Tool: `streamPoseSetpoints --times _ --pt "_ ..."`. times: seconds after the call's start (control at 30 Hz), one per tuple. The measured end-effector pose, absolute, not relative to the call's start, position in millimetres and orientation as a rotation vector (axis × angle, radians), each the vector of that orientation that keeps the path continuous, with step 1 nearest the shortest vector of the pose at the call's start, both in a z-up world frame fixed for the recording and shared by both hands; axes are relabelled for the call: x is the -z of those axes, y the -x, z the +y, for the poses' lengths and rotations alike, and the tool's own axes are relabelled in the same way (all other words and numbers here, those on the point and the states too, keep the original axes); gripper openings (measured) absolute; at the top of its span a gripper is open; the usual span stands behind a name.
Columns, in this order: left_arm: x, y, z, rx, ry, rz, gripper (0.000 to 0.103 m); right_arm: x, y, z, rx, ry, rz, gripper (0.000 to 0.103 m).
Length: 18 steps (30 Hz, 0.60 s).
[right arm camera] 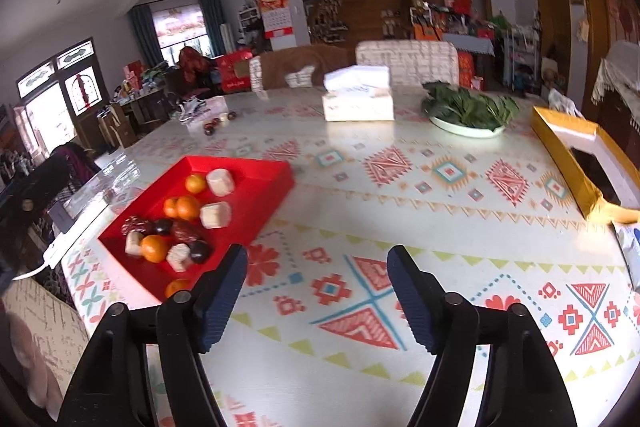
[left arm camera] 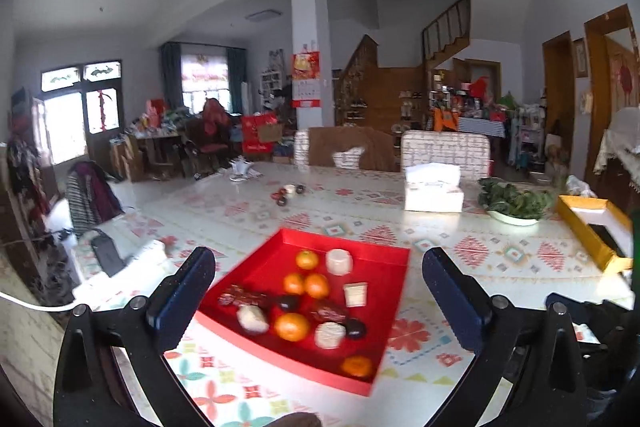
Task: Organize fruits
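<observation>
A red tray lies on the patterned table. It holds several oranges, several pale wrapped cakes and dark red and black snacks. My left gripper is open and empty, raised above the tray's near side. In the right wrist view the red tray sits at the left with the oranges. My right gripper is open and empty over bare tablecloth, to the right of the tray.
A white tissue box, a plate of green leaves and a yellow box stand at the far and right side. Small dark fruits lie at the far left. Chairs stand behind the table.
</observation>
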<state>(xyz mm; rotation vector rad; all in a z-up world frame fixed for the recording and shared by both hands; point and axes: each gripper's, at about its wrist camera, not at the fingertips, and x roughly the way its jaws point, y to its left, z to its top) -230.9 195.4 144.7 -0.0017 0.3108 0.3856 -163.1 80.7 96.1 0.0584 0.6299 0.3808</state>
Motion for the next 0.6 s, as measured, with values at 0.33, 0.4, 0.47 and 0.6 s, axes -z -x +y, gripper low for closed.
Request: streamPoseSetpoints --times 0.33,0.4,0.47,0.6 --pt "-128.1 218.2 213.9 -0.404 0.054 0.414 0.103 -90.8 177.2 111.5 -0.430 0.065 0.627 0.082" --pt "-122.4 213.9 216.1 -0.403 0.063 0.445 0.103 -87.8 176.9 115.4 -0.439 0.075 0.639 0.082" --pt "-116.4 210.1 218.3 -0.394 0.077 0.475 0.103 -84.5 176.3 119.0 -0.446 0.084 0.650 0.083" --pt "-106.5 200.4 223.9 -0.393 0.096 0.530 0.103 -79.3 176.2 126.0 -0.455 0.103 0.665 0.083"
